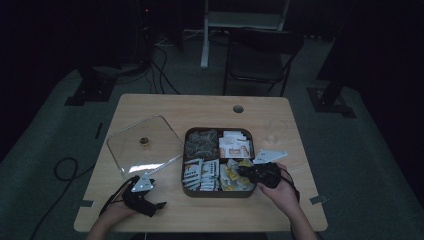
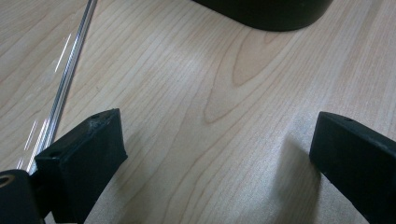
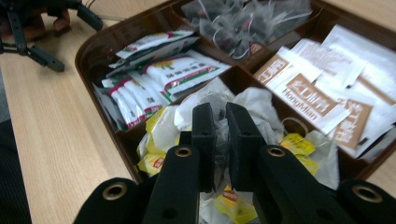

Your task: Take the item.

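A brown four-part tray (image 1: 184, 165) sits mid-table, its clear lid (image 1: 142, 142) lying flat to its left. My right gripper (image 1: 241, 171) reaches into the near right compartment, among white tea bags with yellow tags (image 1: 231, 180). In the right gripper view the right gripper (image 3: 220, 112) is shut on a thin white tea bag (image 3: 254, 100). My left gripper (image 1: 156, 209) rests low over bare wood near the front left. In the left gripper view it (image 2: 217, 135) is open with nothing between its jaws, the lid's edge (image 2: 70, 70) to its left.
The other compartments hold red-and-green sachets (image 3: 163, 70), grey mesh bags (image 3: 243, 23) and brown-and-white sachets (image 3: 317, 93). A cable hole (image 1: 238, 108) lies at the table's far side, and a dark chair (image 1: 260, 55) stands beyond it. The tray's corner (image 2: 266, 11) lies ahead of the left gripper.
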### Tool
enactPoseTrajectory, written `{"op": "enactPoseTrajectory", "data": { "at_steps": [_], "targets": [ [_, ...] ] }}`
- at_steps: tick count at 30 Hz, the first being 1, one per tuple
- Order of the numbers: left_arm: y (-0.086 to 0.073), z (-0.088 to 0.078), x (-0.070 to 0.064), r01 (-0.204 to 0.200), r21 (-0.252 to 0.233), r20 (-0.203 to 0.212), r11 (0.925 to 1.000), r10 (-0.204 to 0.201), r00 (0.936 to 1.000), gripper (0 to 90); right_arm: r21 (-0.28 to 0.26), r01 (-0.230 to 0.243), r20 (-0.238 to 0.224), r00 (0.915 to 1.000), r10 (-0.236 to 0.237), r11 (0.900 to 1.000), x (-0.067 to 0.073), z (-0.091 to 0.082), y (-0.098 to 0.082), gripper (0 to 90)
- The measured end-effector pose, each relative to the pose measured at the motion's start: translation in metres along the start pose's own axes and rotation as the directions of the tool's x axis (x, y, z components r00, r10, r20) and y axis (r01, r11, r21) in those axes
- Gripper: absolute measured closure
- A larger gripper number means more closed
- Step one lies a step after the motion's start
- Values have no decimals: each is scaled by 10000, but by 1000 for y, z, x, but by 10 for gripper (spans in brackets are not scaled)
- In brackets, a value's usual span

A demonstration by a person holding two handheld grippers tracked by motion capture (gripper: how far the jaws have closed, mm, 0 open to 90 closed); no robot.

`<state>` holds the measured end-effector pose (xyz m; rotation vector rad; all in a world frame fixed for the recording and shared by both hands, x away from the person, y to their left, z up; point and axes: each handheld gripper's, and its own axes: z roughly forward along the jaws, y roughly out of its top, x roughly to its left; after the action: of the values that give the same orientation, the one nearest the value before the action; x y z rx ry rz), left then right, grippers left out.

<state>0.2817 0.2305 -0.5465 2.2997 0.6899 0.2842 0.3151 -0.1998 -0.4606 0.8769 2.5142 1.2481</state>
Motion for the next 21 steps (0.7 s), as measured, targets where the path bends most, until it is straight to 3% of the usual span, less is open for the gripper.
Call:
{"op": "enactPoseTrajectory", "data": {
  "at_steps": [7, 12, 21],
  "targets": [
    [0, 0, 0, 1, -5, 4, 10000, -1, 10000, 39, -371, -22, 4, 10000, 23, 9993, -2, -9, 7, 828],
    [0, 0, 0, 7, 6, 25, 10000, -7, 10000, 39, -629, -59, 291, 9995, 77, 9980, -6, -14, 11, 826],
    [0, 0, 0, 59, -57, 39, 10000, -58, 10000, 39, -992, -435, -20, 9991, 435, 9941, -11, -19, 17, 812]
  ]
}}
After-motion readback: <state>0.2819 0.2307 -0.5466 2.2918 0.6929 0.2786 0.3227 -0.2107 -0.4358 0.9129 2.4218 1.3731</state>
